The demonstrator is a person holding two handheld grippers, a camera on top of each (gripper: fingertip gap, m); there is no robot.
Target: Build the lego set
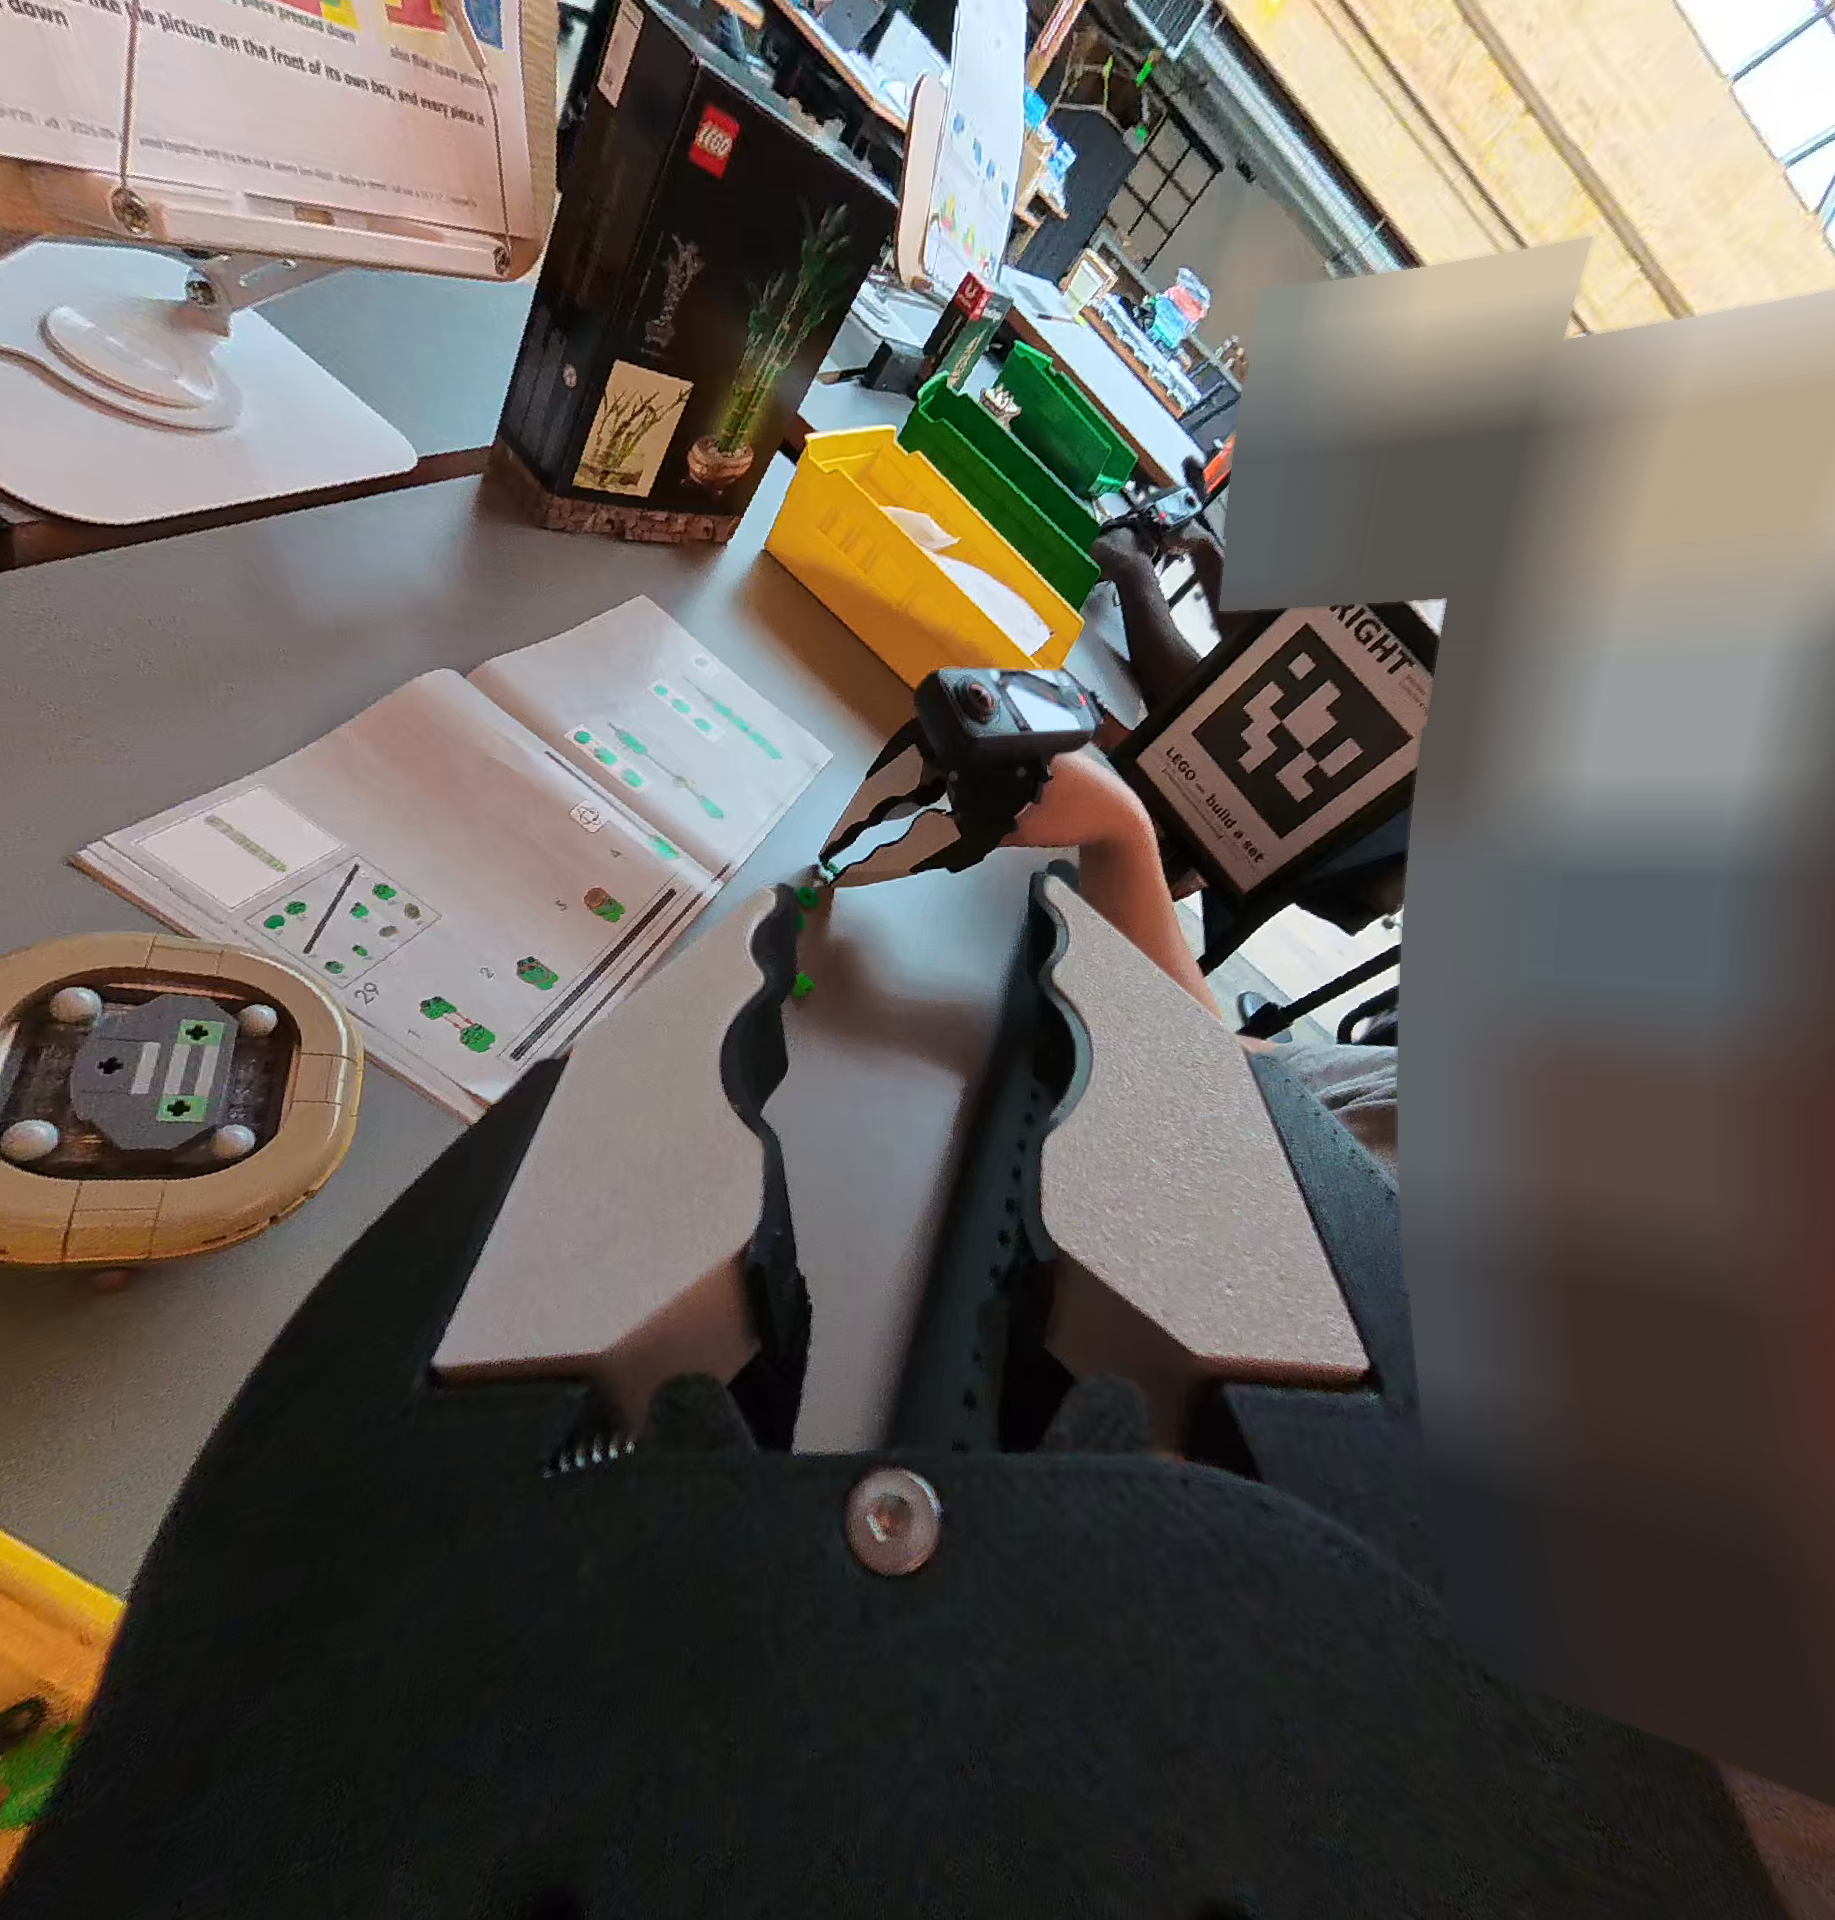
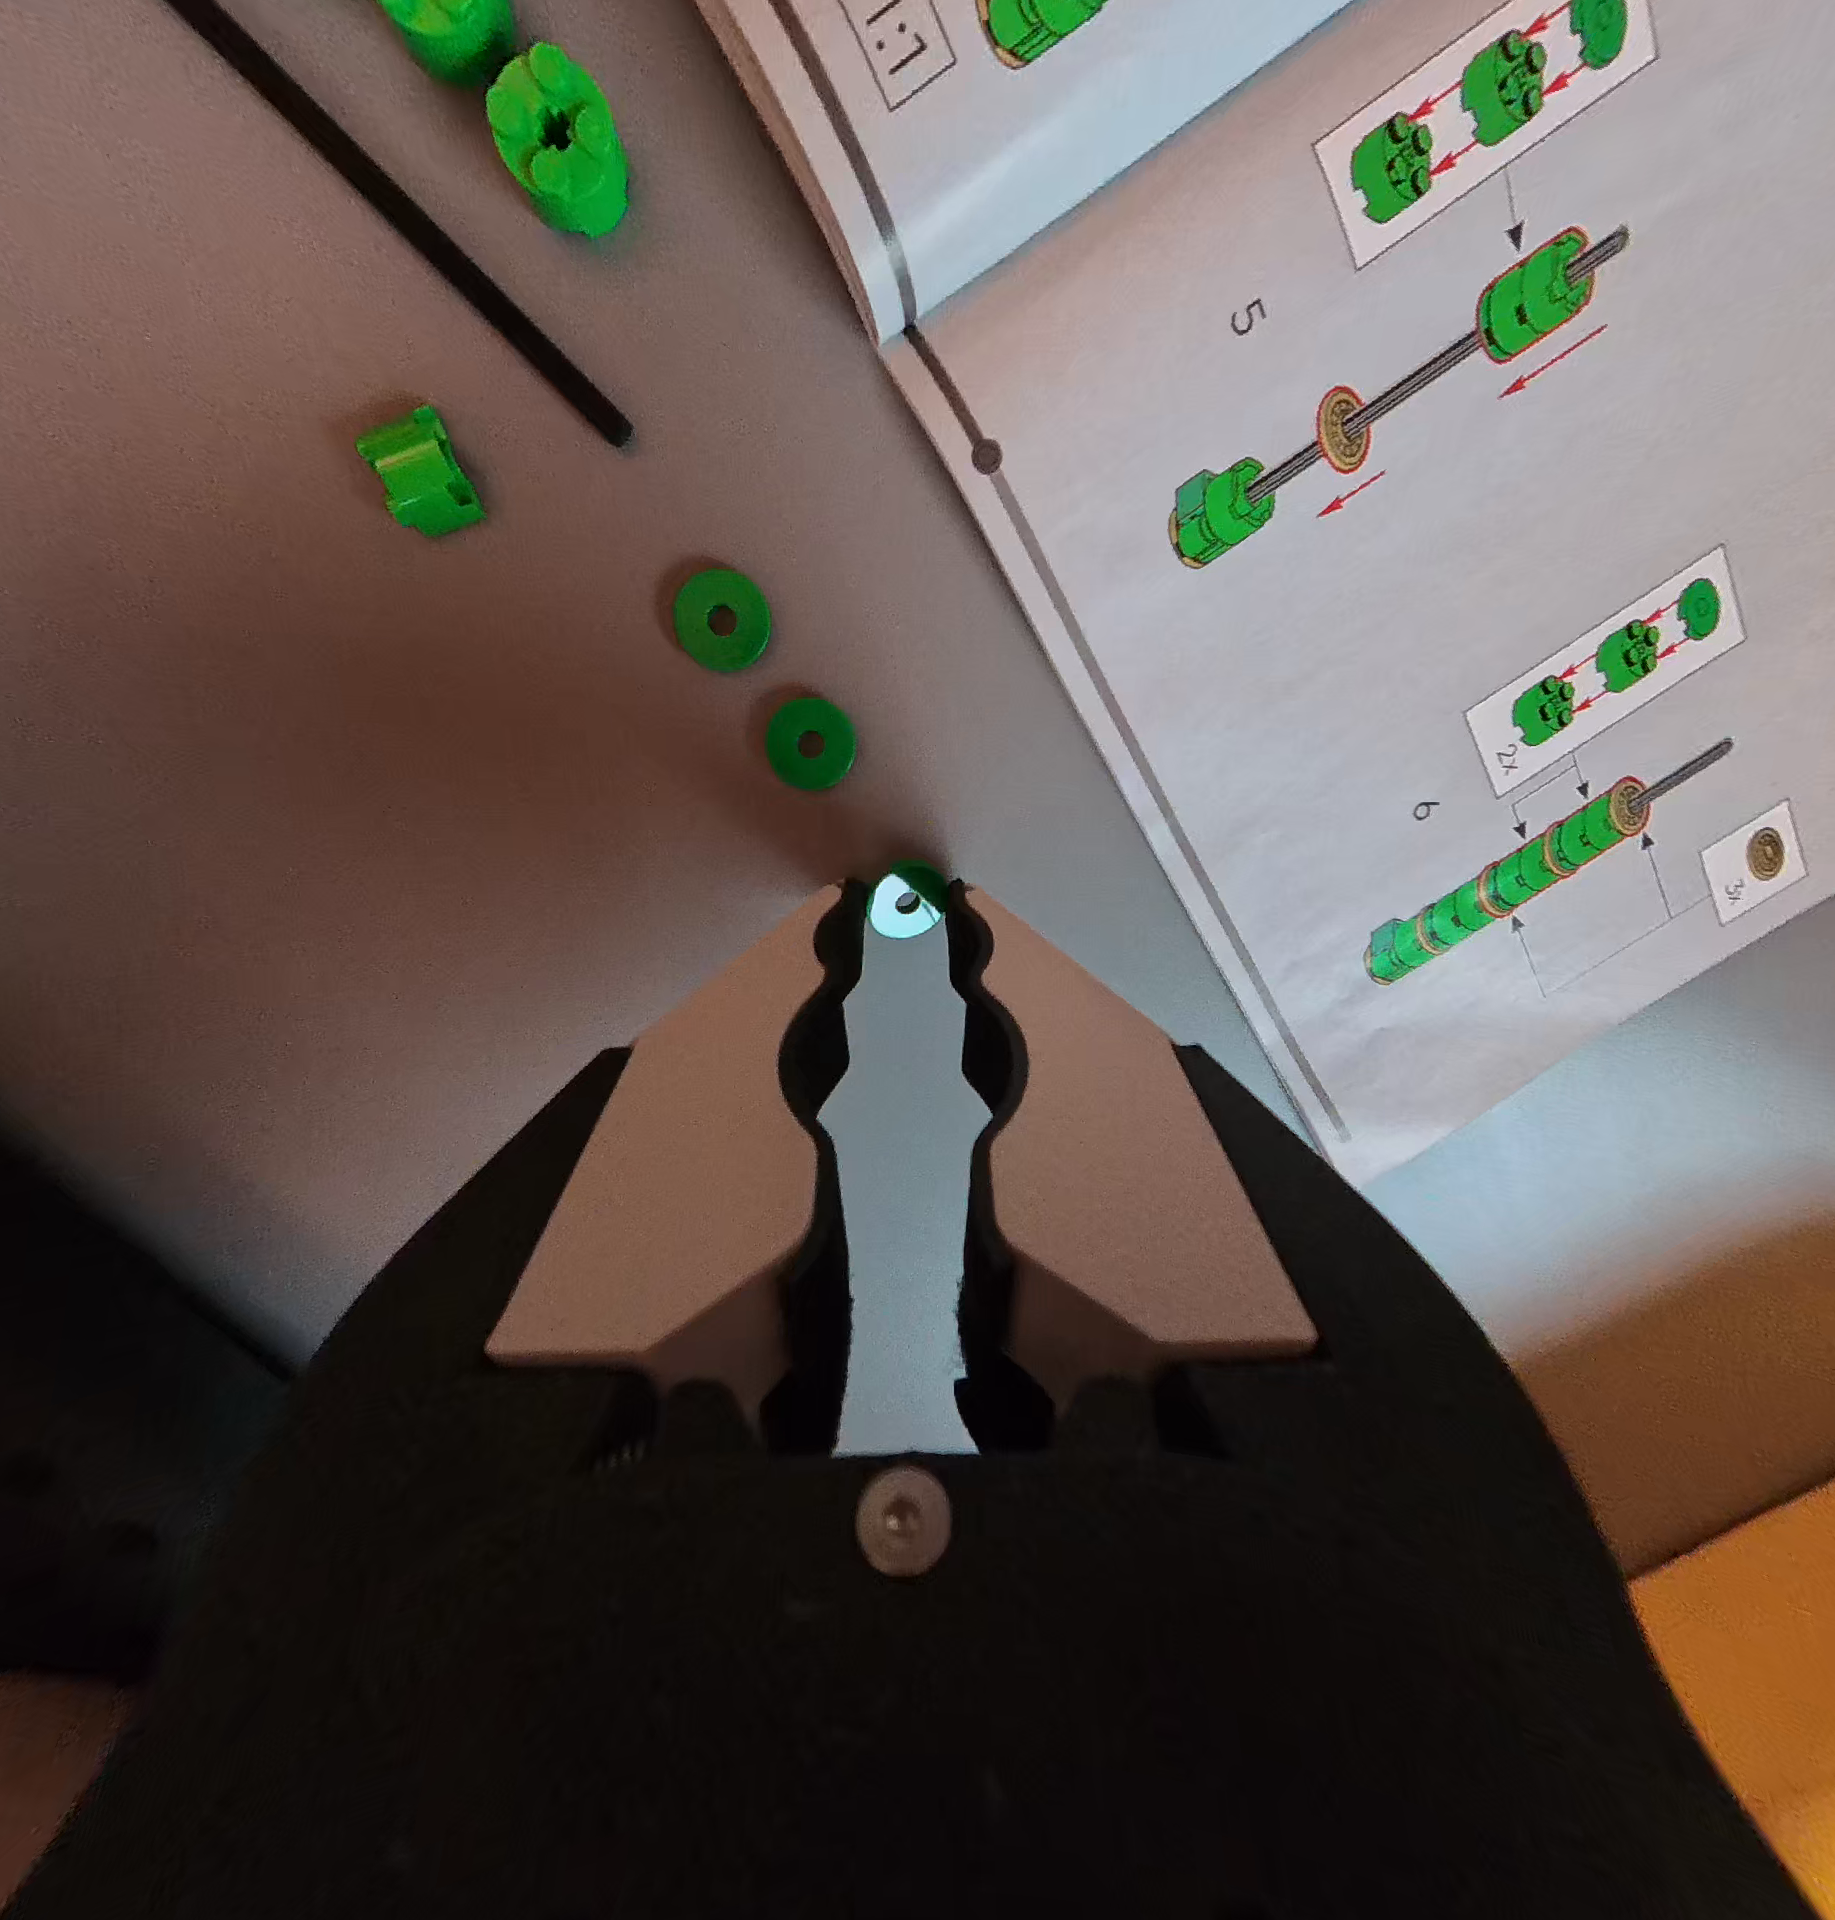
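The right claw pinches by its rim a small green ring plate on the worktop beside the manual, light, stiff, likely slippery, while the left claw hangs spread.

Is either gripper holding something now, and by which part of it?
The right gripper pinches a flat green ring by its opposite edges, at the fingertips. The left gripper is open and holds nothing.

Left hand-held gripper gapes — right hand-held gripper nearly closed.
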